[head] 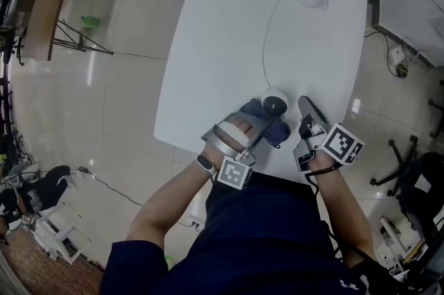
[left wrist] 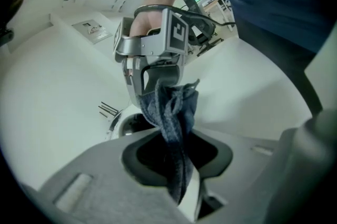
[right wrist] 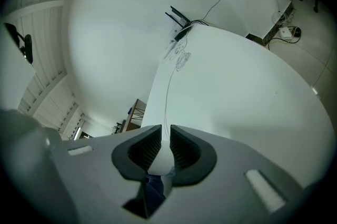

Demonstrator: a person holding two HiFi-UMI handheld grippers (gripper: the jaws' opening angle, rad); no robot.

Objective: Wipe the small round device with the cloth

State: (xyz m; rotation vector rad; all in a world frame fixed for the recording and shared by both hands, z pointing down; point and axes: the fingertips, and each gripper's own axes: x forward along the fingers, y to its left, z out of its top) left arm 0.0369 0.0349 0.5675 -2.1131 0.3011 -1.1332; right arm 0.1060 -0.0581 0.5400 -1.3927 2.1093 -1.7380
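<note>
Left gripper point(left wrist: 177, 153) jaws pinch cloth point(left wrist: 171, 107), seemingly against device point(head: 275, 105).

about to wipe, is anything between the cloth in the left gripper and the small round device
Nothing visible does: the cloth in the left gripper reaches right up to the small round device.
</note>
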